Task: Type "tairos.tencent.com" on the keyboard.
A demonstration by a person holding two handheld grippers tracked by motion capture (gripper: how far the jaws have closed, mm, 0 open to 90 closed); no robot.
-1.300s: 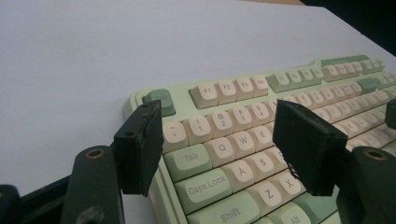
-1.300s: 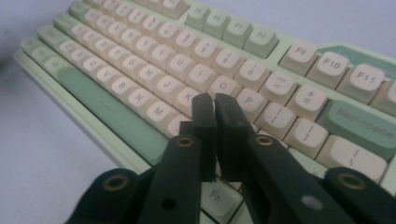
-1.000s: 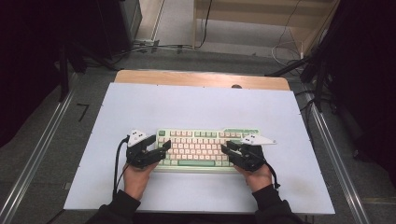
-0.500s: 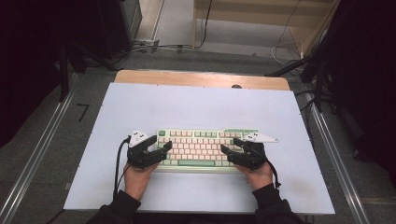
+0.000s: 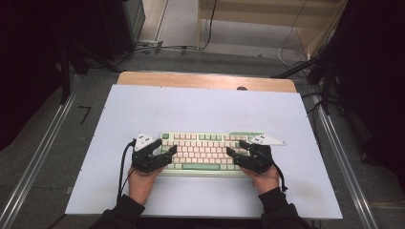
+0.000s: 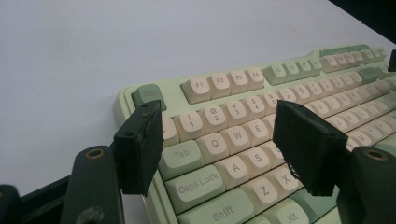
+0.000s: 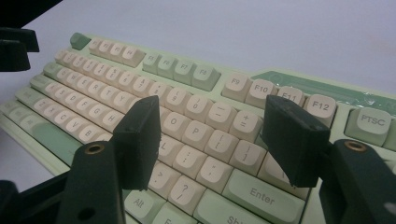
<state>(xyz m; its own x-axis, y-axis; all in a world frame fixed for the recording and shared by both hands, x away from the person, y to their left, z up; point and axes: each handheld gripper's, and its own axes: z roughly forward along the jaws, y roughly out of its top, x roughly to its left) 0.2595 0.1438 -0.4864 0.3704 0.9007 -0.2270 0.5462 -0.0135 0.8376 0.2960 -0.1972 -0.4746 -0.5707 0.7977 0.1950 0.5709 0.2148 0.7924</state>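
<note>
A pale green keyboard (image 5: 205, 150) with cream keys lies on the white mat, near the front edge. My left gripper (image 5: 167, 150) hovers open over its left end, and in the left gripper view (image 6: 215, 109) the jaws straddle the number and QWE keys without touching them. My right gripper (image 5: 235, 149) is open over the keyboard's right end. Its jaws have just been opening, and in the right gripper view (image 7: 211, 105) nothing is held between them; the O, P and punctuation keys of the keyboard (image 7: 182, 70) lie below.
The white mat (image 5: 200, 105) covers a wooden table (image 5: 205, 81) and is bare beyond the keyboard. Metal rails (image 5: 43, 157) run along both sides. Cables (image 5: 157, 47) and dark equipment (image 5: 110, 24) sit on the floor behind.
The right gripper's jaws stand wider apart than a second ago. Both hands and the keyboard have stayed where they were.
</note>
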